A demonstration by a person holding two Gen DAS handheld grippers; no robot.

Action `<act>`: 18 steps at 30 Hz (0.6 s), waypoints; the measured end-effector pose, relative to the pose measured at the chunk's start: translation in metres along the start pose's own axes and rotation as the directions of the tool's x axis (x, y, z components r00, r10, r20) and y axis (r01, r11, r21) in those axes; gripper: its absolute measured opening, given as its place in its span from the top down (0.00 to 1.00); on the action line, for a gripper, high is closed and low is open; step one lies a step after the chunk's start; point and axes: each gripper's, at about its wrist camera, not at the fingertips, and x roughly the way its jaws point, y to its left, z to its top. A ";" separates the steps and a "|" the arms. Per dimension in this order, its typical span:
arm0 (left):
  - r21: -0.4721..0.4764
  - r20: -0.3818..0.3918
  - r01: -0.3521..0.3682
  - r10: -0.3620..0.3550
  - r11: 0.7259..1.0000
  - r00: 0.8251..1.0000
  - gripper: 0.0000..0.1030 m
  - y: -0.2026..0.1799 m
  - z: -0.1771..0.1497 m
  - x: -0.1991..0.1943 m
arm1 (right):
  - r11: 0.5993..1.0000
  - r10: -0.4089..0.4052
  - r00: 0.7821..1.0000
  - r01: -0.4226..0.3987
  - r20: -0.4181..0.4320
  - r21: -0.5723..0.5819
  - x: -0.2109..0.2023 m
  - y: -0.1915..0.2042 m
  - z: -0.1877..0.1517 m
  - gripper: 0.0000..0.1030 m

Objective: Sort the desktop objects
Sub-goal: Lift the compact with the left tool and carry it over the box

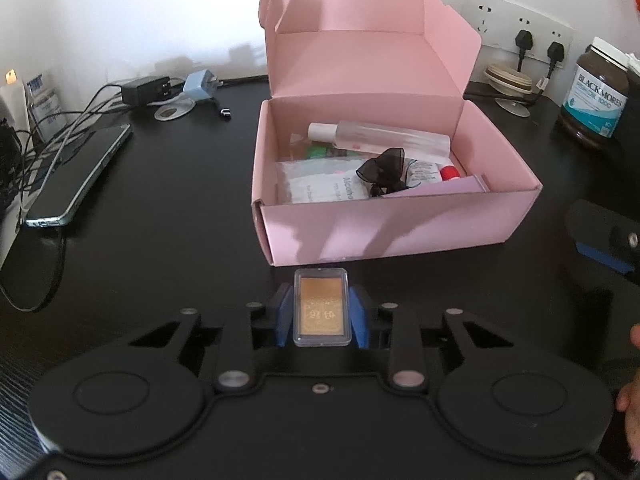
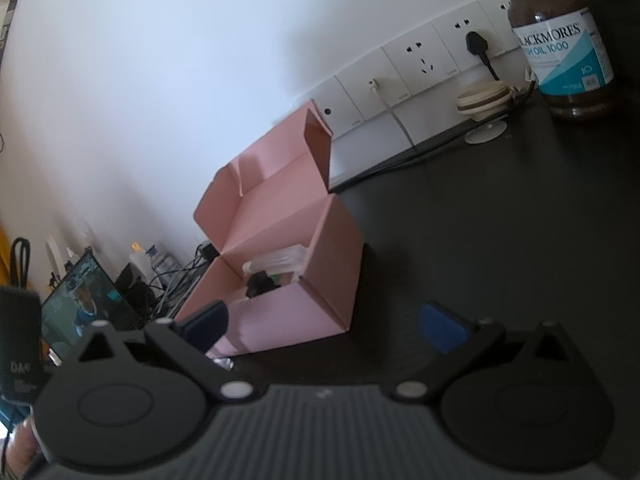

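Note:
A small clear plastic case with a gold card inside sits between the blue pads of my left gripper, which is shut on it just in front of the pink box. The box stands with its lid up and holds a clear bottle, a black ribbon bow, packets and small tubes. In the right wrist view my right gripper is open with nothing between its fingers, to the right of the pink box.
A phone, chargers and cables lie left on the black desk. A brown supplement bottle and a cream round stand sit by the wall sockets at back right. A lit screen is far left.

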 end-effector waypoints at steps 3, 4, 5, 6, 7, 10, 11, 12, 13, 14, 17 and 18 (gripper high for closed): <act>0.006 0.026 -0.001 0.001 1.000 1.000 0.70 0.003 -0.004 -0.004 | 1.000 0.000 1.000 0.000 0.000 0.006 0.000 -0.001 0.000 0.01; 0.006 0.041 -0.004 0.004 1.000 0.999 0.70 0.005 -0.005 -0.007 | 1.000 -0.001 1.000 0.001 0.001 0.006 0.000 0.000 0.000 0.01; 0.007 0.058 -0.007 0.007 1.000 0.998 0.70 0.006 -0.006 -0.010 | 1.000 -0.003 1.000 0.003 0.002 0.003 0.000 0.000 0.000 0.01; 0.009 0.077 -0.011 0.011 1.000 0.997 0.70 0.008 -0.007 -0.013 | 1.000 -0.004 1.000 0.004 0.002 0.001 0.000 0.000 0.000 0.01; 0.009 0.092 -0.013 0.013 1.000 0.996 0.70 0.009 -0.008 -0.016 | 1.000 -0.005 1.000 0.005 0.003 -0.004 0.000 0.001 0.000 0.01; -0.002 0.120 -0.005 0.006 1.000 0.993 0.70 0.013 -0.008 -0.023 | 1.000 -0.005 1.000 0.005 0.003 -0.011 0.000 0.002 -0.001 0.01; -0.005 0.128 -0.003 0.004 1.000 0.992 0.70 0.014 -0.009 -0.025 | 1.000 -0.005 1.000 0.005 0.002 -0.011 0.000 0.002 0.000 0.01; -0.005 0.136 -0.005 0.005 1.000 0.991 0.70 0.015 -0.009 -0.028 | 1.000 -0.004 1.000 0.004 0.002 -0.011 0.000 0.002 0.000 0.01; -0.002 0.147 -0.010 0.010 1.000 0.989 0.70 0.014 -0.009 -0.030 | 1.000 -0.003 1.000 0.003 0.002 -0.007 0.000 0.001 0.000 0.01; 0.003 0.158 -0.014 0.014 1.000 0.987 0.70 0.014 -0.009 -0.033 | 1.000 -0.003 1.000 0.003 0.001 -0.005 0.000 0.001 0.000 0.01; 0.018 0.199 -0.025 0.021 1.000 0.980 0.70 0.012 -0.008 -0.042 | 1.000 -0.004 1.000 0.004 0.001 -0.007 0.000 0.001 0.000 0.01; 0.021 0.214 -0.025 0.020 0.999 0.977 0.70 0.011 -0.007 -0.046 | 1.000 -0.005 1.000 0.005 0.001 -0.010 0.000 0.001 0.000 0.01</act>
